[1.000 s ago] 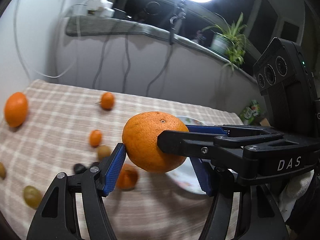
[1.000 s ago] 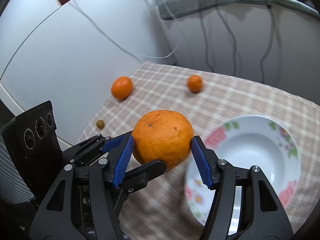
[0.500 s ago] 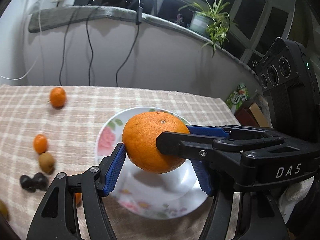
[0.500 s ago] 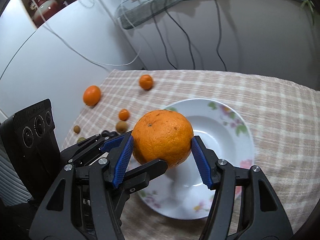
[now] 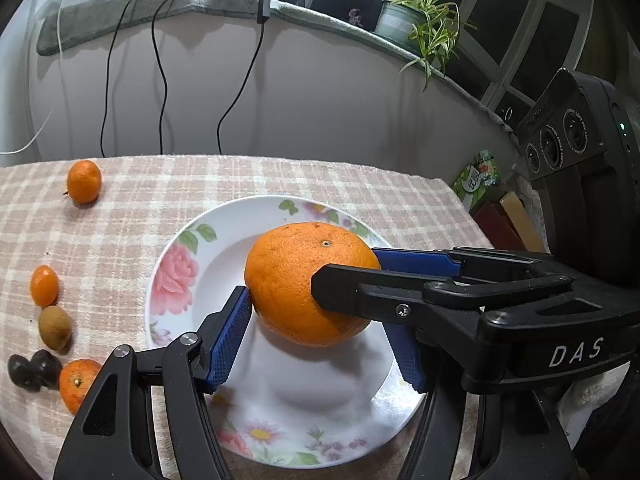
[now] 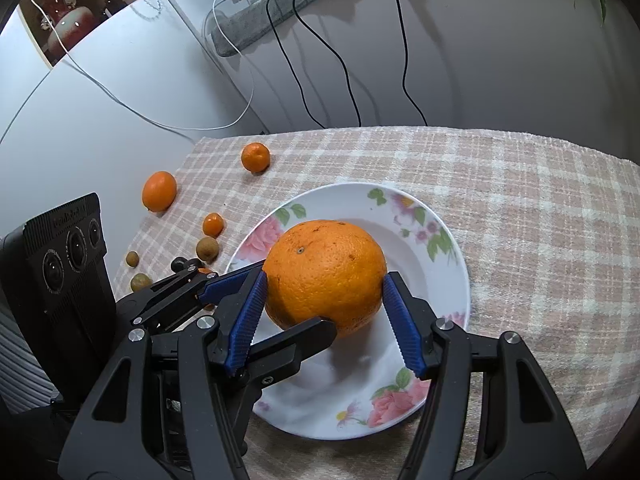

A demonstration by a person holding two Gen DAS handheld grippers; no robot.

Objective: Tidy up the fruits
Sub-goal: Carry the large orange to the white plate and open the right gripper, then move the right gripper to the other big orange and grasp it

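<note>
A large orange [image 5: 308, 280] is held between the blue pads of both grippers at once, over the white flowered plate [image 5: 188, 280]. My left gripper [image 5: 320, 328] is shut on it; my right gripper's fingers [image 5: 360, 284] cross in from the right. In the right wrist view the same orange [image 6: 324, 276] sits between my right gripper's [image 6: 324, 312] pads above the plate [image 6: 448, 272], with the left gripper's fingers [image 6: 224, 284] coming from the left. Whether the orange touches the plate is unclear.
On the checked cloth left of the plate lie a mandarin [image 5: 83, 181], a kumquat [image 5: 44, 285], a brown fruit [image 5: 55, 327], dark fruits [image 5: 32, 368] and another mandarin [image 5: 78, 382]. A wall with hanging cables stands behind; boxes [image 5: 480, 176] sit beyond the table's right edge.
Both grippers carried the orange together rightward from over the cloth to over the plate, and it now sits lower, nearer the plate's middle. The grip has not changed.
</note>
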